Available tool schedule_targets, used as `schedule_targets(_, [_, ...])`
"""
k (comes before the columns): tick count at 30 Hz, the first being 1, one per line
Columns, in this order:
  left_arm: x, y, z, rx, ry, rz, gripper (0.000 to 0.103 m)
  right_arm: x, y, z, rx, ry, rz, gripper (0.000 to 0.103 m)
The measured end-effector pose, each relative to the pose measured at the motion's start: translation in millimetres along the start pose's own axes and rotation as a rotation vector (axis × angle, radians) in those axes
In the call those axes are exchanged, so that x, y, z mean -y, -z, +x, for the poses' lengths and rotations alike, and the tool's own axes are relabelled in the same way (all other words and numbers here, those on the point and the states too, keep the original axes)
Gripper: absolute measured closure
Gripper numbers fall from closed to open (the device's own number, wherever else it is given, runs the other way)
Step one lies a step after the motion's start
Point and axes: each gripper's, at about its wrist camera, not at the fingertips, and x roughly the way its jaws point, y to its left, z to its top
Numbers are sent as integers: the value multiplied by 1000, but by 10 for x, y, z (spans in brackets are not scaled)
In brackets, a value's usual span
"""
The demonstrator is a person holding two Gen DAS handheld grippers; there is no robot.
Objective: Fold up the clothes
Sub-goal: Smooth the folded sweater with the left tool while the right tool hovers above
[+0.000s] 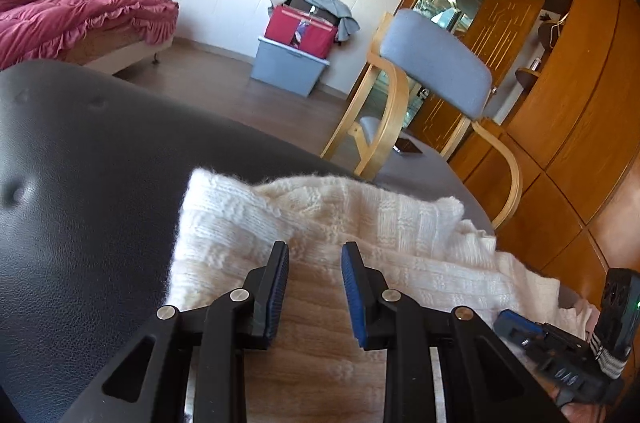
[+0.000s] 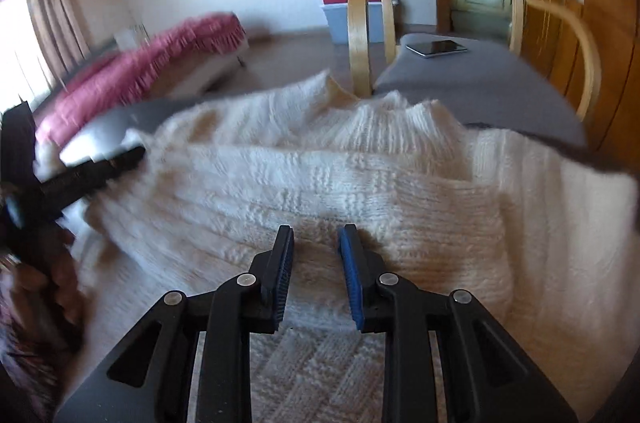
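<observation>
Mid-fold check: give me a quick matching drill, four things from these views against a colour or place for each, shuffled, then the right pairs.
Things:
1. sweater
2. tablet
3. storage box
4. bedspread

Colour or place:
A. red, stacked on a grey bin by the wall
B. cream knit, under both open grippers
C. pink, ruffled, on the bed
D. lying flat on the grey chair seat

Pairs: 1-B, 2-D, 3-A, 4-C. The left gripper and right gripper both stand open above the knit.
</observation>
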Motion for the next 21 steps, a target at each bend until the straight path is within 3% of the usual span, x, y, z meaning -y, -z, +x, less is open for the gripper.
schedule_targets(4, [168, 26, 114, -56, 21, 86, 73, 244, -49, -162, 110, -67, 92, 75])
schedule_targets(7, [172, 30, 179, -82, -8, 87, 73, 358, -41, 37, 26, -80, 150, 69])
schedule_targets(8, [151, 32, 189, -85, -15, 76, 73, 411, -27, 104, 0, -82, 181, 72])
schedule_targets(12, [61, 32, 184, -85, -27, 35, 73, 702, 44, -21, 44, 27, 328, 82])
schedule_targets(13, [69, 35, 185, -85, -28, 38, 73, 764, 60, -31, 51, 10, 365, 83])
schedule_targets(16, [95, 42, 104, -47, -20, 51, 73, 684, 43, -91, 88, 0, 344, 79])
schedule_targets(19, [162, 39, -70, 37, 21, 82, 72, 404, -16, -197, 154, -47, 214, 76])
schedule_targets(21, [257, 50, -145, 72, 44, 133, 71, 203, -24, -124, 131, -82, 129, 66])
